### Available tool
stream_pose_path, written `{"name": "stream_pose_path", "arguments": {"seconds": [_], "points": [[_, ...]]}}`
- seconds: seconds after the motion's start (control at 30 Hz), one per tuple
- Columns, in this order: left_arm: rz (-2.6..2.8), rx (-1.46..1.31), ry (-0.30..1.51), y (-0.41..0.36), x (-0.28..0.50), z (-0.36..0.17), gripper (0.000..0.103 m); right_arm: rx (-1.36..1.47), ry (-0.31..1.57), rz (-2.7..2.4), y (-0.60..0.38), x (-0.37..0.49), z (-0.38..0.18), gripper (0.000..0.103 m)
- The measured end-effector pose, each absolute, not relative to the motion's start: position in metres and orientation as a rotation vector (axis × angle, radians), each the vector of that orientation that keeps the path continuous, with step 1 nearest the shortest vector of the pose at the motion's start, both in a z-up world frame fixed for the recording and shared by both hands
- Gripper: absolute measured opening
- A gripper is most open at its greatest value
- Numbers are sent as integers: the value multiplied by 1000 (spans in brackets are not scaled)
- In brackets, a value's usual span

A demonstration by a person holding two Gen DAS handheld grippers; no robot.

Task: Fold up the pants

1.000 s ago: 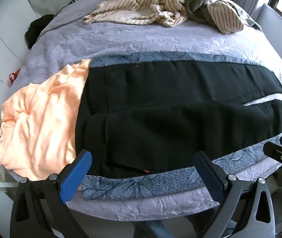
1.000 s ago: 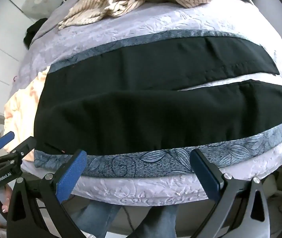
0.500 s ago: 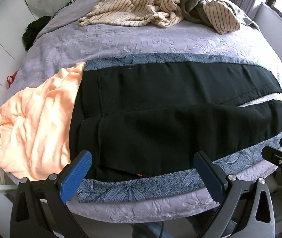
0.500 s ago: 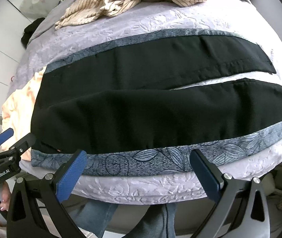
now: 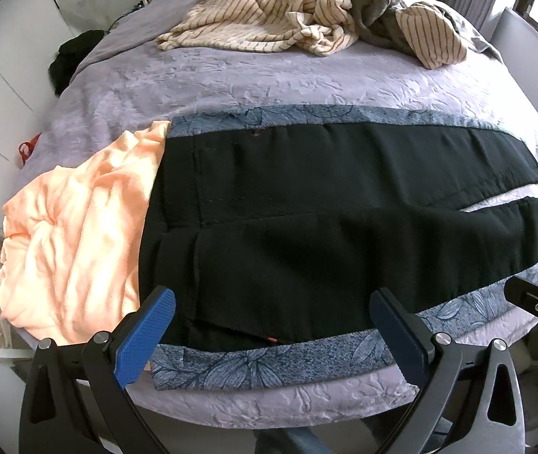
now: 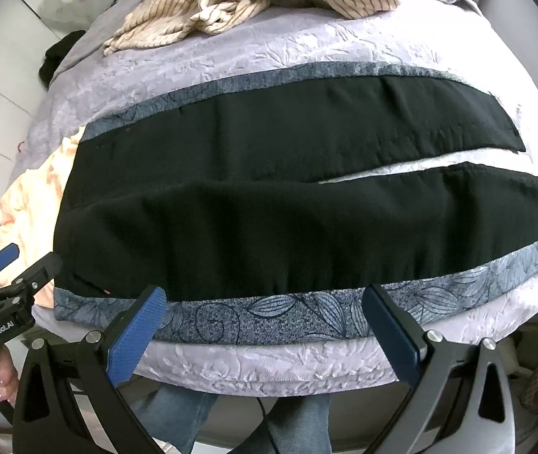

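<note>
Blue-padded and spread wide with nothing between them, the left gripper [image 5: 269, 314] and right gripper [image 6: 265, 310] hovered at the bed's near edge, just short of the black pants [image 5: 325, 227] lying flat, legs rightward, on a blue floral cloth [image 6: 269, 321], a peach garment [image 5: 76, 234] left, striped clothes [image 5: 287, 22] beyond.

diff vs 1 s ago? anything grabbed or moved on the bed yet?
Nothing grabbed. Both cameras drifted slightly: the black pants sit a bit lower and further left in the left wrist view, a bit higher in the right wrist view. Left gripper and right gripper stay open and empty short of the bed edge. Pants still flat with legs apart on the floral cloth; peach garment and striped clothes unmoved.
</note>
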State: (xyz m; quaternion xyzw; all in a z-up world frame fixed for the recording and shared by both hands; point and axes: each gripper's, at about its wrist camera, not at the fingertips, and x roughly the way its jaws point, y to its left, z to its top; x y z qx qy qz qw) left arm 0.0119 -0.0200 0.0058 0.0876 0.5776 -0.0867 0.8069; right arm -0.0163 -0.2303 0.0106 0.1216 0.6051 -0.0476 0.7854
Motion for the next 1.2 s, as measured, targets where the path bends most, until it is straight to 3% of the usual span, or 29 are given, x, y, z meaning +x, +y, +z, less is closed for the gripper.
{"name": "stream_pose_path", "arguments": {"seconds": [0.57, 1.2], "points": [[-101, 169, 1226, -25, 9, 10, 103, 203, 1296, -45, -230, -7, 9, 103], [104, 62, 1279, -39, -54, 16, 103, 139, 1316, 44, -283, -21, 1, 103]]}}
